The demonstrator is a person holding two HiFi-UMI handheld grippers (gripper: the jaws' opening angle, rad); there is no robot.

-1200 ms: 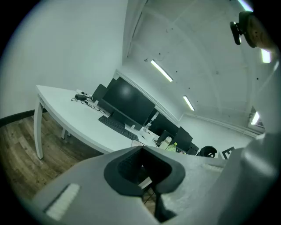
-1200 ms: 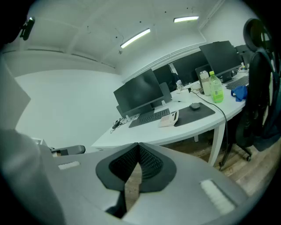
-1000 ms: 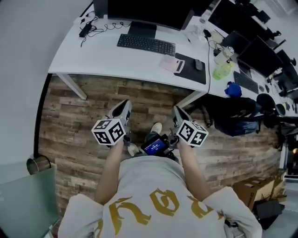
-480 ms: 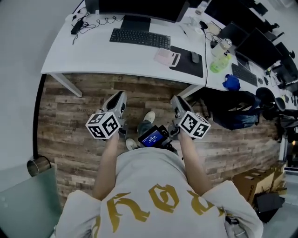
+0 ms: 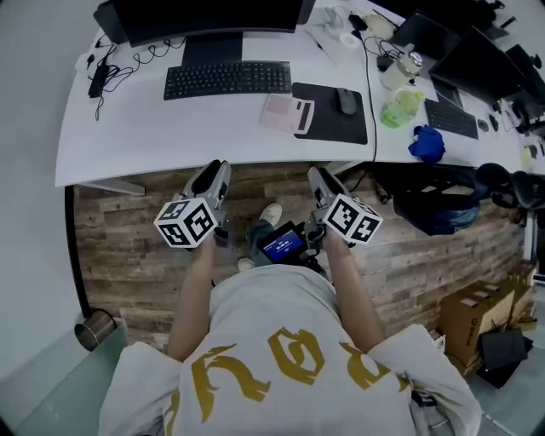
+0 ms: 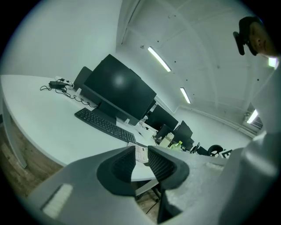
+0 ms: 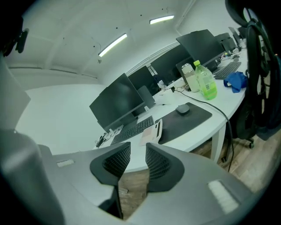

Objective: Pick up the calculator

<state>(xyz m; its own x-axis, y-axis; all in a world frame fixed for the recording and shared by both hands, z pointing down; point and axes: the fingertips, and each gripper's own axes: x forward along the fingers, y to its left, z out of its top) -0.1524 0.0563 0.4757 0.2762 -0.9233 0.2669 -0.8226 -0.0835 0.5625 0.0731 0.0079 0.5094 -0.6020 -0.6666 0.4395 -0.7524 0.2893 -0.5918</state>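
The calculator (image 5: 287, 112), a pale pink slab, lies on the white desk (image 5: 128, 136) against the left edge of a black mouse pad (image 5: 334, 119). In the right gripper view the calculator (image 7: 150, 132) shows just beyond the jaws, past a stretch of floor. My left gripper (image 5: 215, 168) and right gripper (image 5: 317, 174) hang side by side at the desk's front edge, well short of it. Both point at the desk. The left gripper (image 6: 140, 165) and the right gripper (image 7: 138, 154) each show only a narrow slit between the pads, with nothing held.
A black keyboard (image 5: 227, 79) and monitor (image 5: 204, 17) stand left of the calculator. A mouse (image 5: 345, 100) rests on the pad, with a green bottle (image 5: 402, 108) and blue cloth (image 5: 426, 143) to the right. A dark chair (image 5: 443, 204) stands right; a small screen (image 5: 281, 245) hangs at the person's waist.
The person has stepped toward the desk, which now lies closer and squarer ahead. Both grippers have kept the same pose and the same narrow jaw gap.
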